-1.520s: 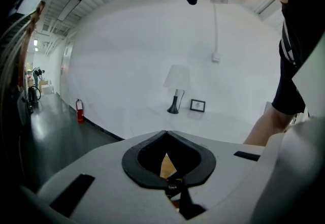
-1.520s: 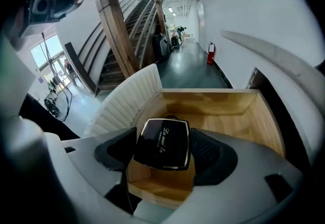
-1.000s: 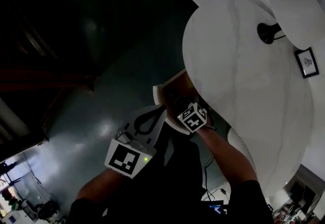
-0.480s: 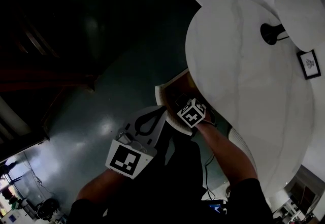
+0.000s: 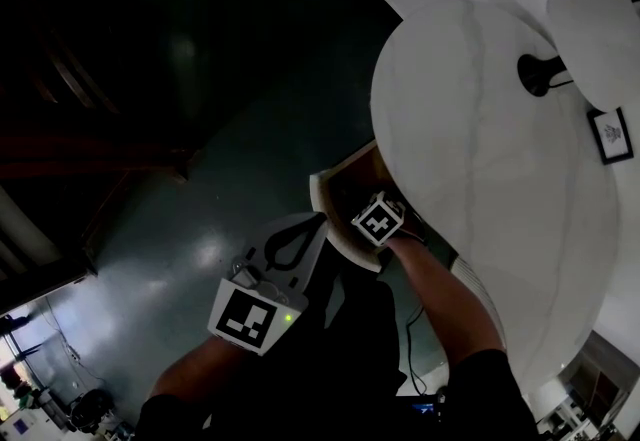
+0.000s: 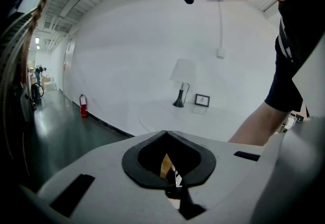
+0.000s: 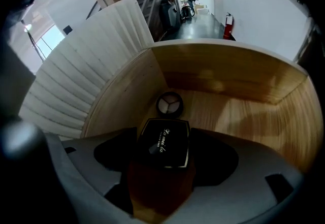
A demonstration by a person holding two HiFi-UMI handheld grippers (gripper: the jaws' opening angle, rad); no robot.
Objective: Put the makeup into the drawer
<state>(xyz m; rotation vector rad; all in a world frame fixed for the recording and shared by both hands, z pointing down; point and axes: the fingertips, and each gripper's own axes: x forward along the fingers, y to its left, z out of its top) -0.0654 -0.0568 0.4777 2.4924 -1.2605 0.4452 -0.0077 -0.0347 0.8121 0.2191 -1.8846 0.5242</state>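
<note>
My right gripper (image 7: 163,141) is shut on a black rectangular makeup compact (image 7: 165,142) with gold lettering, held just over the open wooden drawer (image 7: 228,73). A round eyeshadow compact (image 7: 169,103) lies on the drawer floor near the back left corner, just beyond the held one. In the head view the right gripper (image 5: 365,207) reaches into the drawer (image 5: 338,179) under the table's edge. My left gripper (image 5: 318,221) hangs beside it over the floor. Its jaws (image 6: 166,134) are shut with nothing between them.
The drawer belongs to a round white table (image 5: 480,149) with a fluted white side (image 7: 86,81). A black-stemmed lamp (image 5: 590,39) and a small picture frame (image 5: 612,134) stand on top. Dark glossy floor (image 5: 200,129) lies to the left, with a red fire extinguisher (image 6: 83,106) by the wall.
The right gripper with the black compact has edged slightly further into the drawer. The left gripper has stayed where it was.
</note>
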